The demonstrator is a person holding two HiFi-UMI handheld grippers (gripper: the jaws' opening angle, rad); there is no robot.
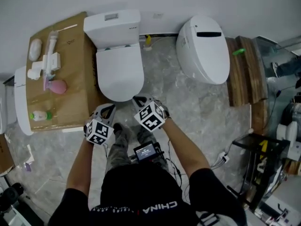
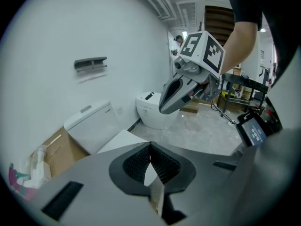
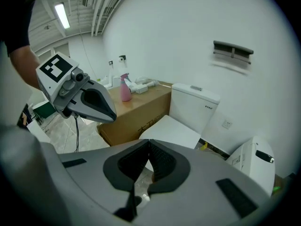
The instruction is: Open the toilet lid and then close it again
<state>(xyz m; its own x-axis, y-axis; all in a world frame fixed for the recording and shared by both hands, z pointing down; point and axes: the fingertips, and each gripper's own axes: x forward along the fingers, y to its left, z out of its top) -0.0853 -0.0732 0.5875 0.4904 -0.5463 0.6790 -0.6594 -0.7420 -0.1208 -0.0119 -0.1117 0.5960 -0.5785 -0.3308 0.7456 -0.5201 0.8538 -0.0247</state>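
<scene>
The toilet point(image 1: 113, 27) stands against the white wall, and its lid point(image 1: 120, 72) lies flat down on the bowl, so it is closed. The person stands in front of the bowl on the grey marbled floor point(image 1: 197, 107) and holds one claw in each hand.

The left claw point(image 1: 109, 106) is near the front edge of the lid, on its left side. Its two jaws are pressed together, with nothing between them. The right claw point(image 1: 139, 99) is just beside it, at the right of the front edge. Its jaws are also together and empty. In both gripper views the white lid shows beyond the closed tips, a little ahead of them, so neither claw seems to touch it.

A brown cardboard box point(image 1: 70, 79) stands just beside the toilet on its left. On its top there is a pink spray bottle point(image 1: 57, 86) and some white things. A second toilet point(image 1: 204, 48), white and rounded, stands to the right, apart from the first one, with its lid also down.
</scene>
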